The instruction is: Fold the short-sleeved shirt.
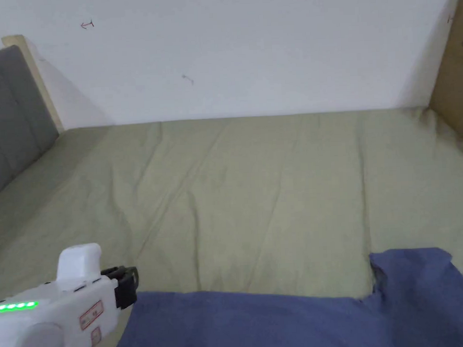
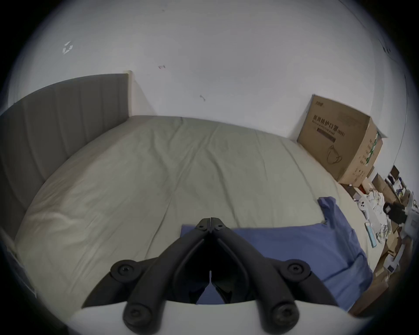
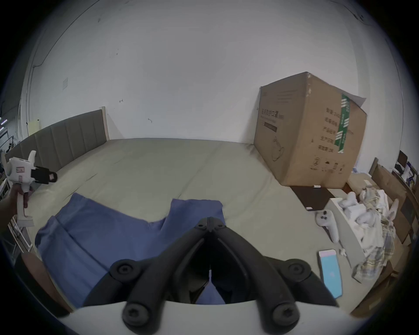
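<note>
A blue short-sleeved shirt (image 1: 290, 322) lies spread on the near part of the bed, one sleeve (image 1: 417, 274) pointing away at the right. The shirt (image 2: 294, 247) and the shirt (image 3: 108, 235) also show in the two gripper views. My left gripper (image 1: 129, 281) hovers above the shirt's left edge, jaws together and empty; in its own view the left gripper (image 2: 210, 221) has its tips touching. It appears far left in the right gripper view, the left gripper (image 3: 53, 178) held by a hand. My right gripper (image 3: 210, 221) is shut above the sleeve, holding nothing.
The bed (image 1: 255, 189) has an olive sheet, a grey headboard (image 1: 7, 119) on the left and a white wall behind. A large cardboard box (image 3: 310, 136) stands at the bed's right end. Beside it lie a white controller (image 3: 326, 222), a light blue case (image 3: 331, 274) and crumpled cloth (image 3: 371, 229).
</note>
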A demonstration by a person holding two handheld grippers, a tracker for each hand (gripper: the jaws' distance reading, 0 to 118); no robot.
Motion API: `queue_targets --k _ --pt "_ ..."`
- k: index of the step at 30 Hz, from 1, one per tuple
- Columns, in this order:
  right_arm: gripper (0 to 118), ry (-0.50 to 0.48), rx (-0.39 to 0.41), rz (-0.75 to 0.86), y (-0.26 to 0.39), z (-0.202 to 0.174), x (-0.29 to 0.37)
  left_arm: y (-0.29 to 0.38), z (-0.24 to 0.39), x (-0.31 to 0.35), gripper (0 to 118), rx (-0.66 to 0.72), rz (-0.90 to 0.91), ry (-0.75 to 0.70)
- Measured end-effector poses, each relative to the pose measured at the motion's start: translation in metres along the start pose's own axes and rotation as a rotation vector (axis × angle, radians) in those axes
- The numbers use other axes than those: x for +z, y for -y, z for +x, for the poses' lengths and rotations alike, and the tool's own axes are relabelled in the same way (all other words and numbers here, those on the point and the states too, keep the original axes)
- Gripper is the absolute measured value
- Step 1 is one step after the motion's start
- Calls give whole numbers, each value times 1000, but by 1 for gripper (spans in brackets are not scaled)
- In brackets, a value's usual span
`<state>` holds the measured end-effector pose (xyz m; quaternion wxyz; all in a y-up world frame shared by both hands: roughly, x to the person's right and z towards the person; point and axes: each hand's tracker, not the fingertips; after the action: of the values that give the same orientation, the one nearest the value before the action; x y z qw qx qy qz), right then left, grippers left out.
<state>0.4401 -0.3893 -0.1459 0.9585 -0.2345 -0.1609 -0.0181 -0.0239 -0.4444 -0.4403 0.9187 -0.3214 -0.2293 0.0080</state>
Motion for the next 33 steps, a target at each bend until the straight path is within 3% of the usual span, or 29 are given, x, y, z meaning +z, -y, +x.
queue_targets --k 2,3,4,5,6,8,10,13,14,19,20,22,23,24,25,26,27,28,29,33 --pt "0 -19 -13 -8 -8 0 -16 -1 -12 -39 2 -1 -74 8" --pt "0 -28 -11 -11 -11 -4 -21 -4 -9 -49 18 10 -142 -30" --pt "0 -43 -3 -23 -13 -9 -26 -2 -14 -65 54 29 -211 -76" --pt "0 -53 -2 -33 -10 -2 -33 4 -18 -78 104 45 -262 -89" --pt "0 -66 2 -39 -11 -4 -37 12 -22 -90 116 56 -341 -69" --pt "0 -82 23 -60 -10 -7 -44 21 -16 -87 98 56 -329 -40" --pt "0 -70 58 -90 -3 0 -58 31 -3 -80 85 -68 -273 -119" --pt "0 -77 14 -170 7 13 -81 36 11 -61 3 -155 -188 -103" --pt "0 -68 -16 -221 12 20 -95 38 16 -54 3 -157 -184 -29" --pt "0 -10 -140 -408 29 54 -159 38 16 -40 3 -178 -182 -34" --pt "17 -17 -189 -447 32 63 -171 36 15 -37 3 -171 -175 -37" --pt "70 -75 -284 -560 49 78 -196 33 10 -34 3 -116 -175 -30" --pt "79 -99 -307 -631 54 81 -201 31 10 -30 3 -104 -172 -31" --pt "78 -89 -268 -643 57 82 -201 30 10 -28 3 -105 -168 -29" --pt "74 -75 -187 -552 51 75 -187 29 11 -25 3 -109 -168 -31" --pt "48 -30 -173 -561 46 71 -179 27 12 -23 3 -113 -171 -30" --pt "2 -19 -180 -557 44 74 -174 26 12 -19 3 -117 -174 -26" --pt "0 -96 -216 -521 42 78 -164 24 13 -13 3 -115 -169 -20" --pt "0 -98 -236 -490 37 71 -147 22 13 -7 3 -108 -161 -19" --pt "0 -103 -173 -365 12 63 -82 7 10 34 3 -46 -116 25"
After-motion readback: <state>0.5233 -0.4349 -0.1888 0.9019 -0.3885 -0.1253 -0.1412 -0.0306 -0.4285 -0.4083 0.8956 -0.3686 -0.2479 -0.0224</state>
